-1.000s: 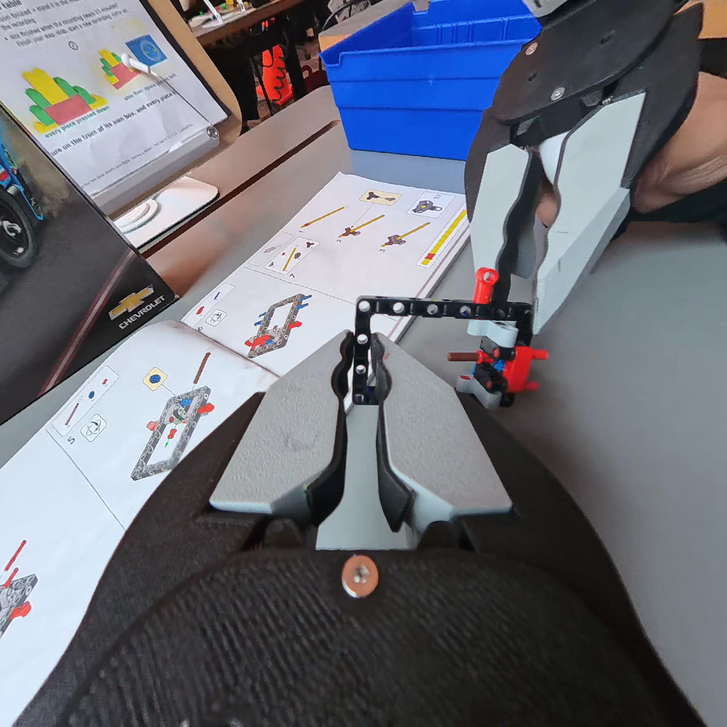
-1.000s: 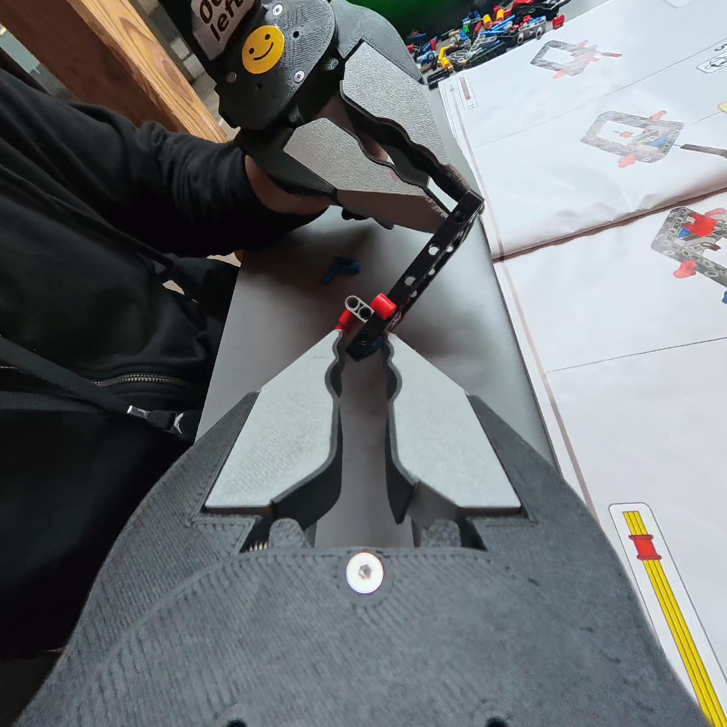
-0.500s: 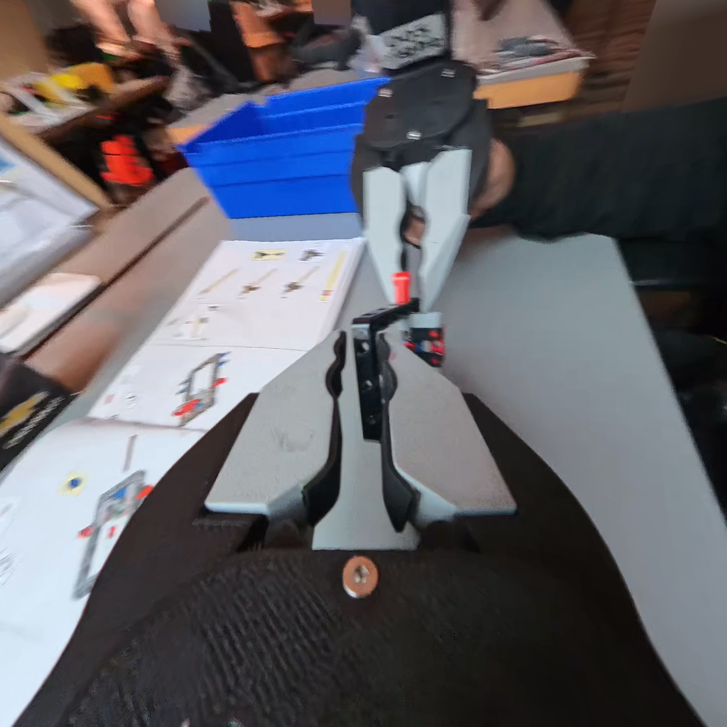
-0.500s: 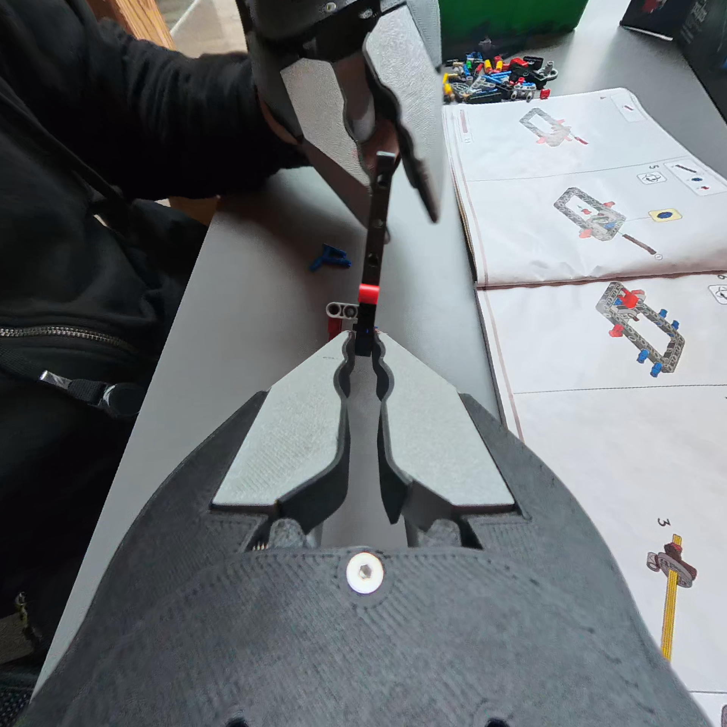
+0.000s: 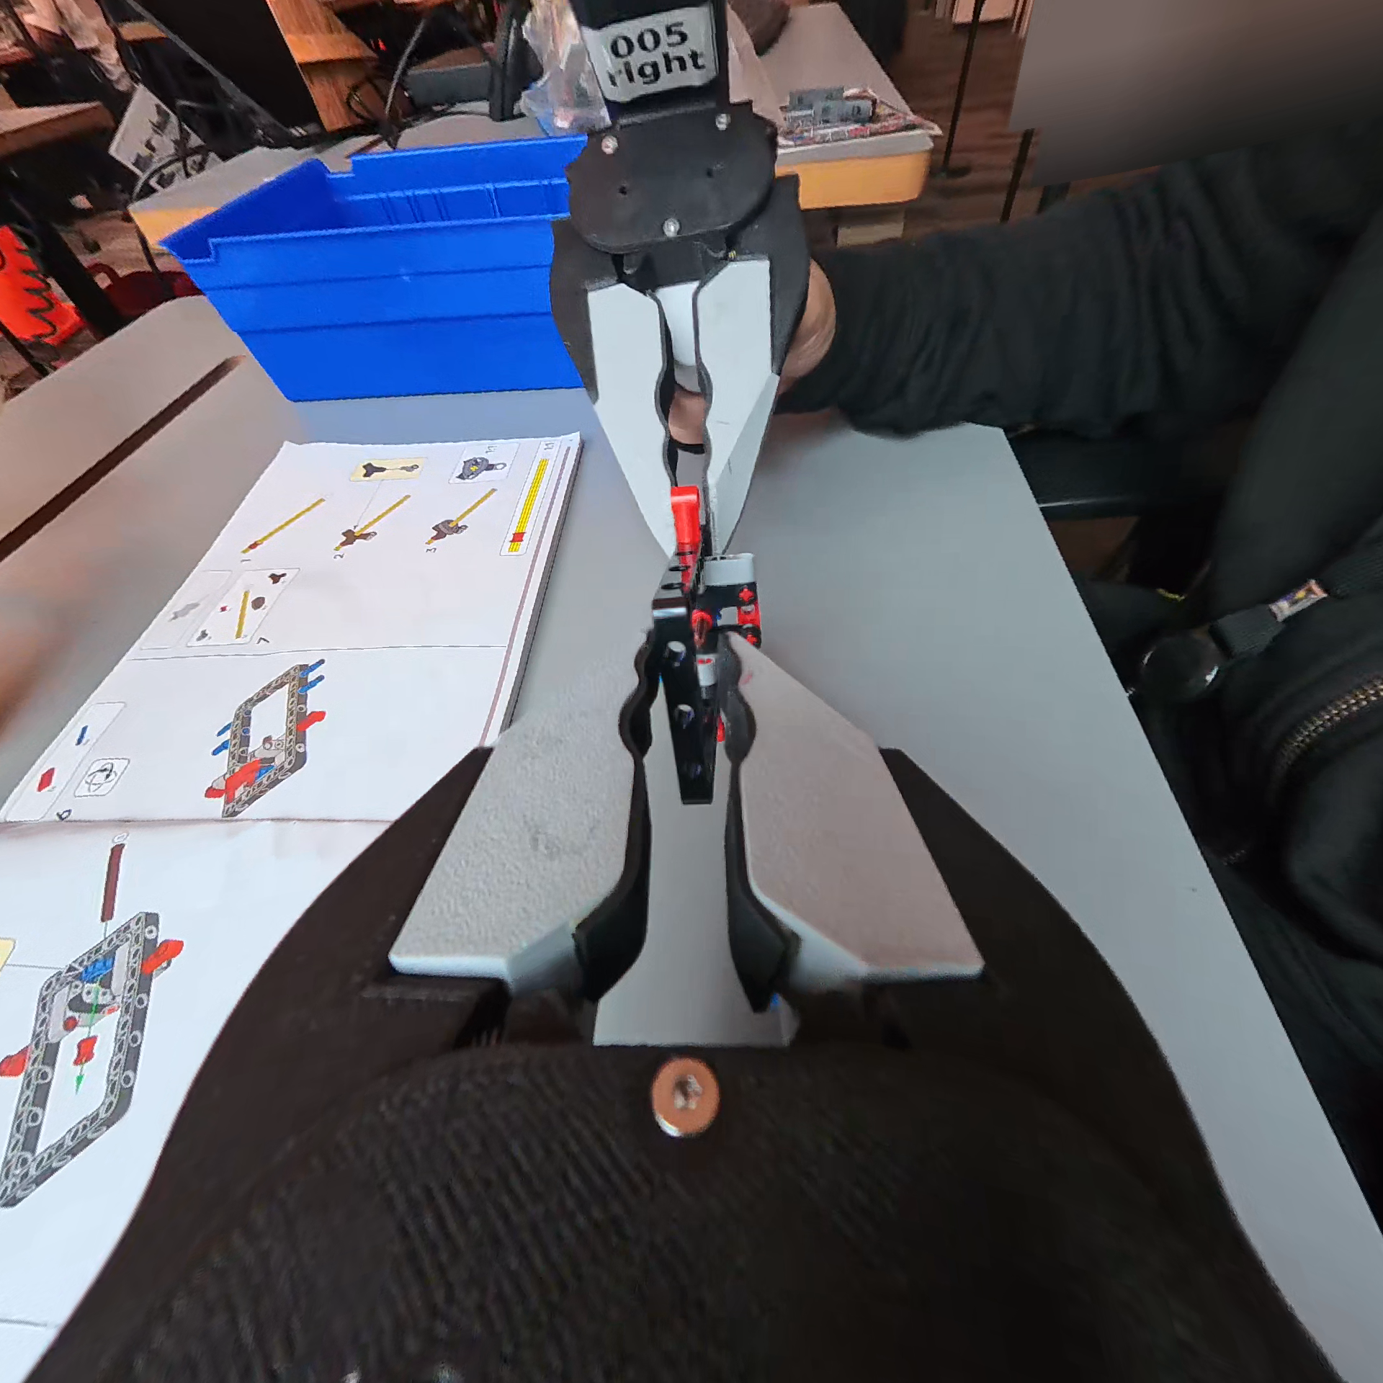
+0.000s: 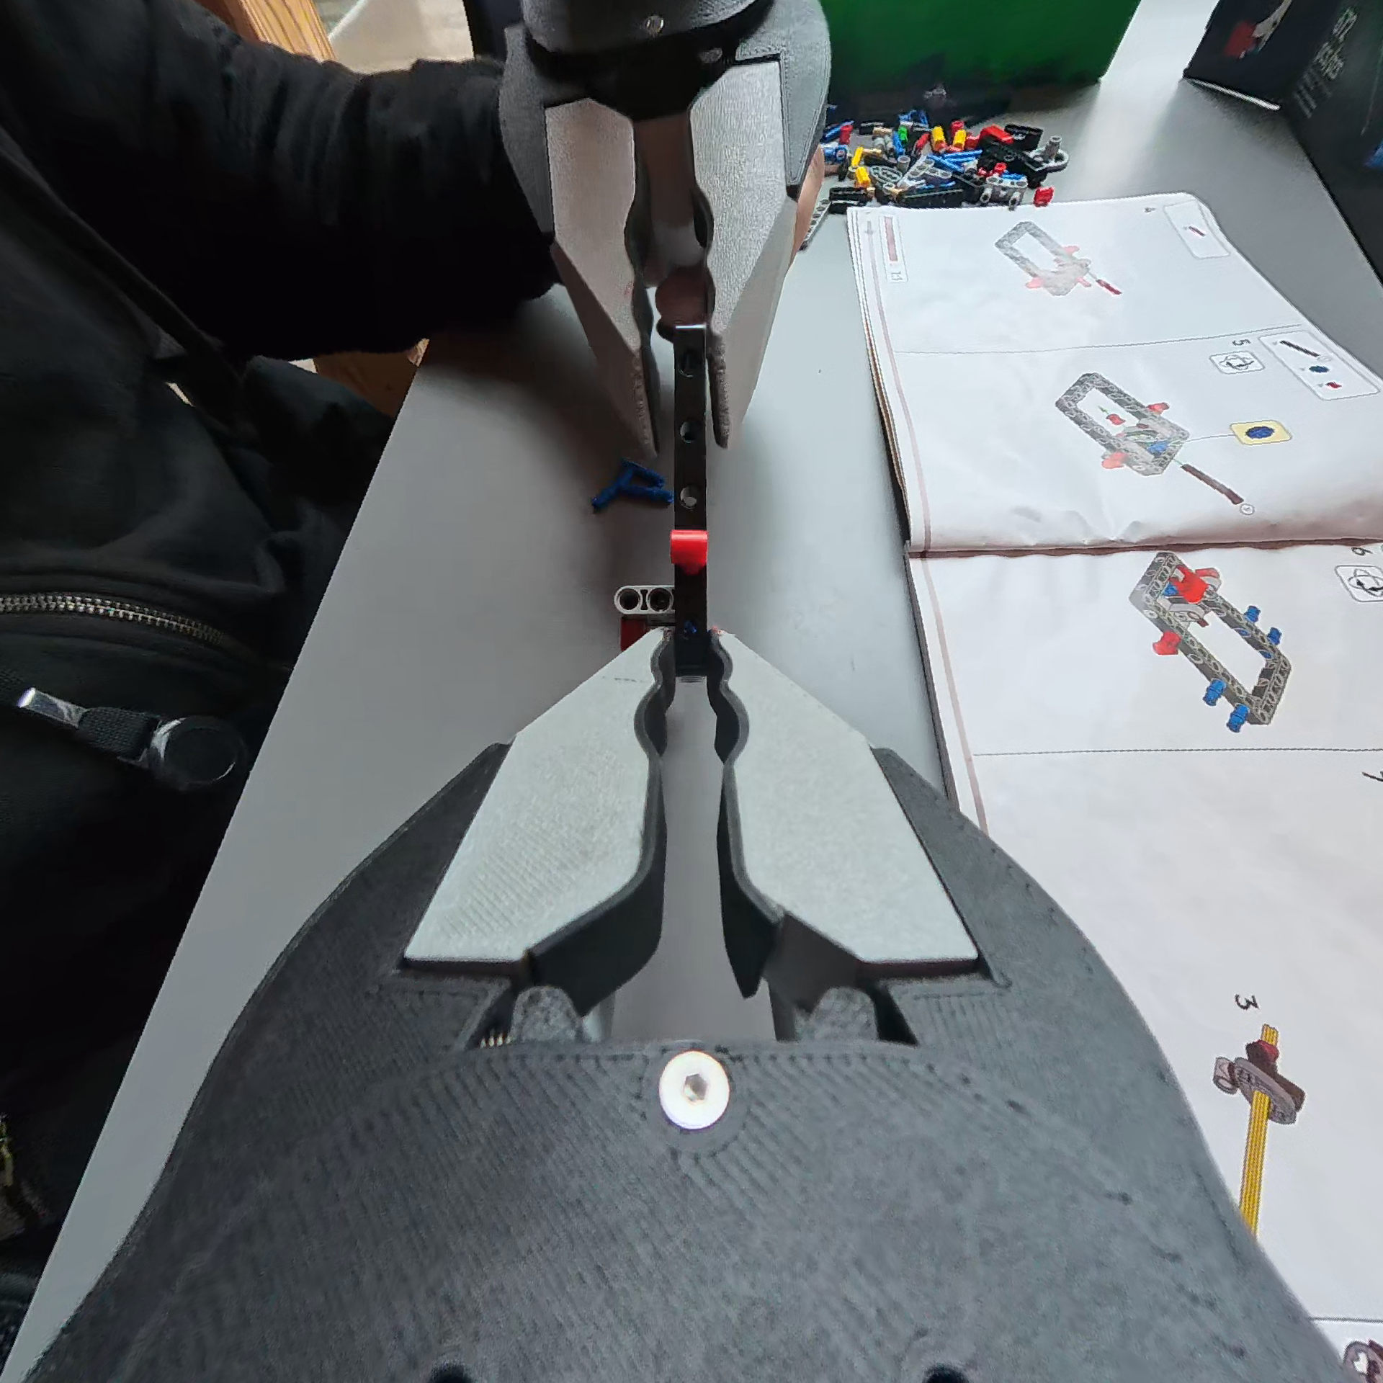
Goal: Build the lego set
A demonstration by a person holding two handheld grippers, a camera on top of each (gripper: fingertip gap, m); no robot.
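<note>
1. On the left of the table lies the open instruction booklet (image 5: 322,636), with the blue bin (image 5: 389,262) behind it; we would check the printed step there before pressing anything home.
2. In the middle, our left gripper (image 5: 685,673) has its jaws narrowed onto the near end of the black beam assembly (image 5: 688,718), which is held above the grey table (image 5: 935,599); we should keep that grip steady and the beam in line with both tools.
3. Facing it, our right gripper (image 6: 688,651) pinches the far end of the same assembly, jaws nearly together; we judge that any push should run straight along the beam, not sideways, lest the red pin (image 6: 688,548) and grey connector (image 6: 645,599) twist loose.
4. Hard to make out: how the small red and blue parts join beneath the beam; the fingers hide that joint in both views.
5. Toward the right, the loose pile of parts (image 6: 943,165) is too small to sort by kind.
</note>
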